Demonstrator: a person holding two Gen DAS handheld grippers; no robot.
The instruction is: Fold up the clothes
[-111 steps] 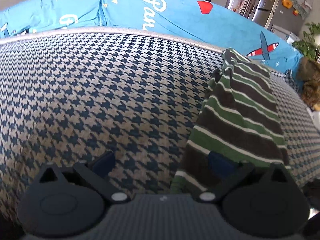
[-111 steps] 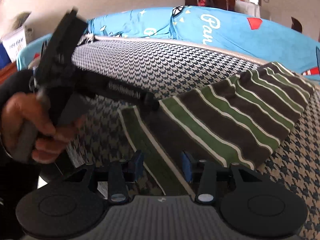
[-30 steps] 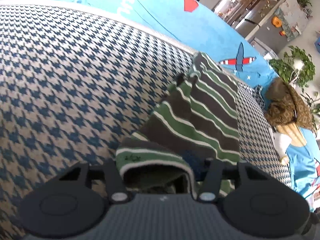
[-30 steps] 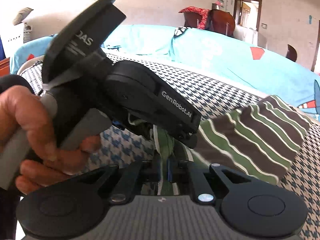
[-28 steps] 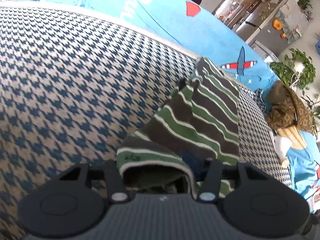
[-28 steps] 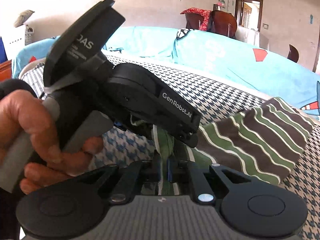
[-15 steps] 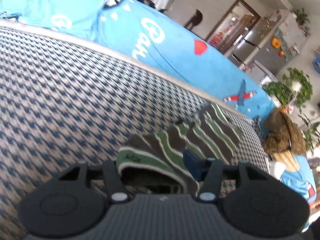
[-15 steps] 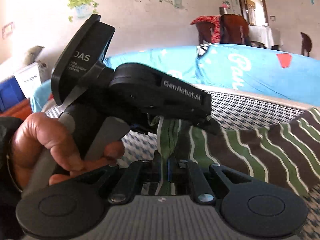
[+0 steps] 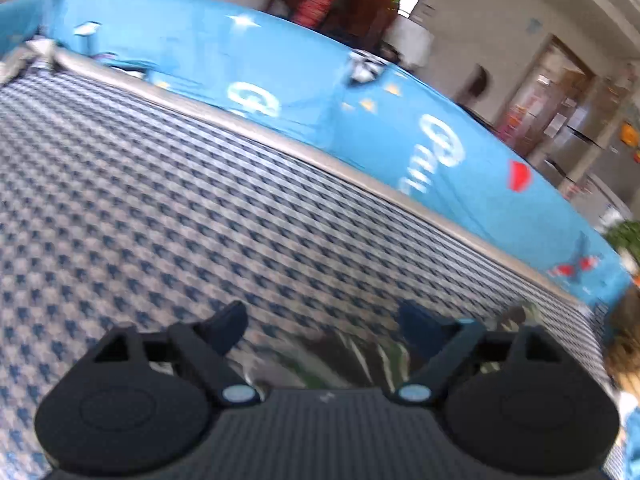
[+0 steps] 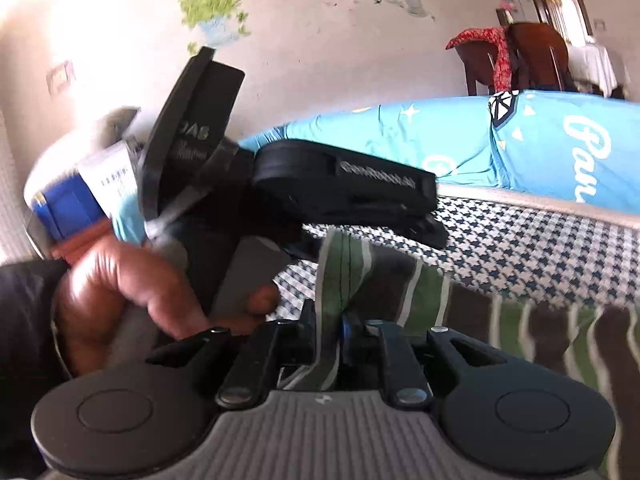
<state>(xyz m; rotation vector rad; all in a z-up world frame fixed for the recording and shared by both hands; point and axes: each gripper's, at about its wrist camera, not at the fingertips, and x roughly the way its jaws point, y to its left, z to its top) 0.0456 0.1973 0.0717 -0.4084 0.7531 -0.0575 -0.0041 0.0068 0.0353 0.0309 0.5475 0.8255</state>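
The left gripper [image 9: 322, 322] has just sprung wide, and the striped garment [image 10: 404, 292] that filled its jaws half a second ago is no longer between them: in the left wrist view the two blue-tipped fingers [image 9: 416, 326] stand well apart over the houndstooth bed cover [image 9: 168, 208], with only a blurred patch of green and brown stripes low down, near the camera. The right gripper [image 10: 328, 330] has also been easing its jaws apart, yet they are still narrow and a bunched fold of the striped cloth stands pinched between them in the right wrist view; the rest of the garment trails away to the right, low across the cover. The left hand [image 10: 132, 292] and its tool sit just beside that pinch, to the left and slightly above. Compared with a second ago, when both tools held the cloth, the left edge now looks released, so this fold is probably being laid down. The right side's release seems the step in hand; if the cloth drags as the tools draw off, the fold could open. The blue sheet [image 9: 288, 92] lies beyond the cover's far edge.
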